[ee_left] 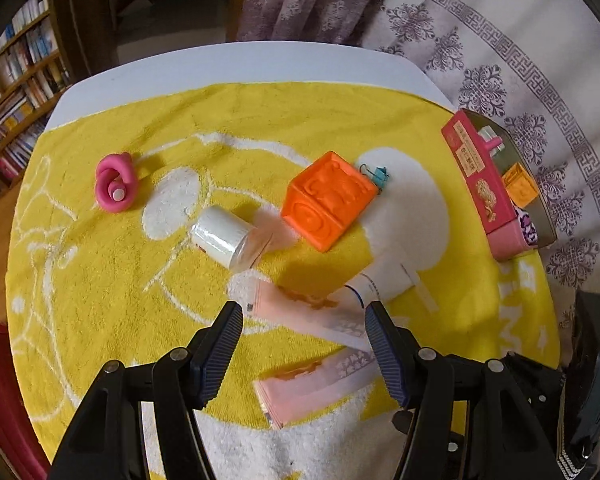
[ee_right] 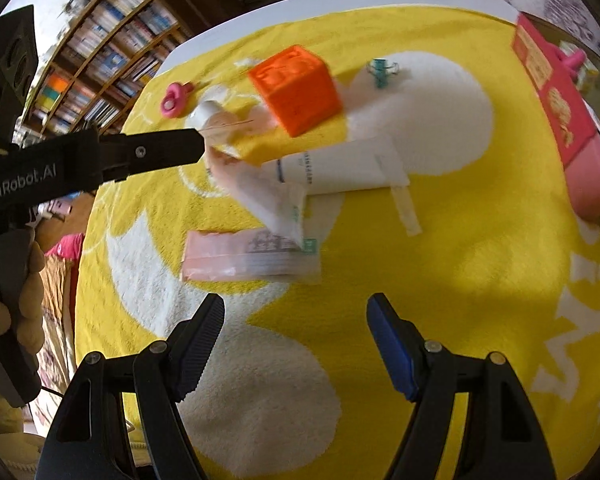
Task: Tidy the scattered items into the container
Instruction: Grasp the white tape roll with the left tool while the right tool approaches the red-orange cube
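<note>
Setting: a white table (ee_left: 204, 66) covered by a yellow towel (ee_left: 112, 264) with a white cartoon pattern.
Container: a pink box (ee_left: 474, 168) at the towel's right edge, open on its far side; inside it are a small orange block (ee_left: 521, 186) and other bits too cramped to name.
Scattered items: a large orange embossed cube (ee_left: 328, 200) near the towel's middle; a teal binder clip (ee_left: 380, 174) just behind it; a white lidded jar (ee_left: 224, 238) on its side; a pink curled toy (ee_left: 114, 188) towards the left edge; a white tube (ee_right: 340, 168); two pale pink sachets, one (ee_left: 312, 312) partly lying over the tube's end, the other (ee_left: 316, 380) nearer the front edge.
Left gripper (ee_left: 304, 312): jaws apart, poised over the upper sachet, gripping nothing.
Right gripper (ee_right: 296, 308): jaws wide apart above bare towel near the front edge, empty.
Hard to make out: the right view is motion-blurred, so the printing on the tube and sachets is unreadable.
Cut off: the box's right side runs out of the right view.
</note>
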`<move>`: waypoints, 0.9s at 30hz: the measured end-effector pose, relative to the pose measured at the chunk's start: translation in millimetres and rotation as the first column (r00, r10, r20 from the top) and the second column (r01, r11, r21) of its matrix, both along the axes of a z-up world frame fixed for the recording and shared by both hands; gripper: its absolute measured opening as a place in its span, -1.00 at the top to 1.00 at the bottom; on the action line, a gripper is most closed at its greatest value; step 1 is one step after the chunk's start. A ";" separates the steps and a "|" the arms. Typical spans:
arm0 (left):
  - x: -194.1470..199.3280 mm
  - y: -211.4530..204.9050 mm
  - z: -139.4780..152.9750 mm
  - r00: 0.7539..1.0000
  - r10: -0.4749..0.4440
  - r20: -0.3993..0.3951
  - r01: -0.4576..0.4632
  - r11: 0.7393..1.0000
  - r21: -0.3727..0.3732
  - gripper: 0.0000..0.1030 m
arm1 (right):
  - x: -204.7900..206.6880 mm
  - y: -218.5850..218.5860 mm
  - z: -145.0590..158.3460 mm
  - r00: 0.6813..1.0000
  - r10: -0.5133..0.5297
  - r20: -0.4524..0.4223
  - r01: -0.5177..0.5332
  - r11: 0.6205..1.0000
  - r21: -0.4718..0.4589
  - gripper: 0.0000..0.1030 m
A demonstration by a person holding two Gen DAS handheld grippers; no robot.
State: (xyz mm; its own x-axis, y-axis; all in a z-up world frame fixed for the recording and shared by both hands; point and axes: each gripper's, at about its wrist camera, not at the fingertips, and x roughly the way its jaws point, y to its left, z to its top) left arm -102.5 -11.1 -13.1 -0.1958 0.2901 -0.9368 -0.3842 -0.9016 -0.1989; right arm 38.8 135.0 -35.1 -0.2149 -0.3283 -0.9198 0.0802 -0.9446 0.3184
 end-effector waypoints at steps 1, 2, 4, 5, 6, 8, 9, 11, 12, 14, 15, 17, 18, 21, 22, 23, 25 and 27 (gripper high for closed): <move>-3.3 -1.8 -1.3 1.000 0.015 0.004 -0.015 1.000 0.000 -0.26 | -0.2 1.9 0.4 1.000 -0.010 -0.001 0.010 1.000 0.001 -0.50; -6.3 -3.7 -2.5 1.000 0.028 0.006 -0.028 1.000 -0.001 -0.26 | -0.4 3.7 1.0 1.000 -0.020 -0.004 0.020 1.000 0.004 -0.50; -15.3 -9.7 -5.4 0.998 0.063 0.004 -0.063 0.998 -0.013 -0.26 | -1.4 7.5 3.0 0.999 -0.036 -0.012 0.036 0.999 0.009 -0.50; -17.4 -12.5 -6.0 0.997 0.074 0.005 -0.074 0.997 -0.016 -0.26 | -2.1 9.7 3.9 0.999 -0.045 -0.016 0.046 0.999 0.011 -0.50; -22.4 -15.7 -7.6 0.996 0.093 0.008 -0.093 0.995 -0.019 -0.26 | -2.6 11.5 4.4 0.999 -0.050 -0.019 0.051 0.999 0.013 -0.50; -28.7 -20.0 -9.8 0.993 0.118 0.012 -0.118 0.993 -0.020 -0.26 | -3.8 14.2 5.1 0.998 -0.060 -0.023 0.060 0.998 0.016 -0.50; -32.1 -21.4 -11.1 0.992 0.127 0.013 -0.126 0.992 -0.021 -0.26 | -4.9 15.1 5.2 0.998 -0.063 -0.024 0.064 0.998 0.017 -0.50; -37.3 -21.4 -12.8 0.992 0.128 0.009 -0.128 0.991 -0.028 -0.26 | -7.5 18.0 5.2 0.997 -0.070 -0.025 0.071 0.997 0.021 -0.50; -40.4 -21.5 -13.6 0.992 0.126 0.005 -0.126 0.992 -0.032 -0.26 | -8.4 18.8 5.0 0.997 -0.072 -0.025 0.072 0.997 0.021 -0.50; -44.3 -20.8 -15.9 0.993 0.119 0.001 -0.119 0.992 -0.035 -0.26 | -10.8 21.1 4.9 0.997 -0.076 -0.026 0.077 0.997 0.023 -0.50; -46.4 -19.6 -17.9 0.994 0.111 -0.001 -0.111 0.993 -0.040 -0.26 | -12.5 22.6 4.9 0.997 -0.079 -0.026 0.080 0.997 0.023 -0.50; -50.8 -17.7 -23.5 0.996 0.090 0.001 -0.090 0.995 -0.048 -0.26 | -16.2 24.0 4.7 0.996 -0.084 -0.028 0.085 0.996 0.024 -0.50; -52.5 -16.8 -25.8 0.997 0.081 0.003 -0.081 0.995 -0.050 -0.26 | -18.4 24.6 5.2 0.996 -0.086 -0.030 0.087 0.996 0.026 -0.50; -58.6 -16.9 -35.8 0.998 0.062 0.020 -0.061 0.996 -0.062 -0.26 | -24.8 26.0 6.6 0.995 -0.091 -0.036 0.093 0.995 0.032 -0.50; -60.3 -16.8 -38.9 0.998 0.062 0.025 -0.061 0.996 -0.065 -0.26 | -27.5 26.4 7.0 0.995 -0.093 -0.038 0.094 0.995 0.034 -0.50; -61.9 -17.5 -41.5 0.998 0.064 0.029 -0.062 0.996 -0.064 -0.26 | -29.9 26.5 7.3 0.995 -0.093 -0.040 0.095 0.995 0.035 -0.50; -65.8 -18.6 -46.4 0.997 0.062 0.042 -0.059 0.997 -0.054 -0.26 | -35.7 25.9 8.0 0.995 -0.093 -0.045 0.095 0.995 0.037 -0.50; -68.3 -18.1 -51.5 0.997 0.052 0.051 -0.049 0.998 -0.049 -0.27 | -42.5 25.1 9.1 0.994 -0.093 -0.052 0.095 0.995 0.039 -0.50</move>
State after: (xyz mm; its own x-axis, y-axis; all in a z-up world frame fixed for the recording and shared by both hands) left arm -170.8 -29.2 -64.6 -0.1593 0.2362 -0.9586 -0.3280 -0.9284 -0.1743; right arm -3.7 160.2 -26.0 -0.2889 -0.2663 -0.9196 0.0050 -0.9609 0.2768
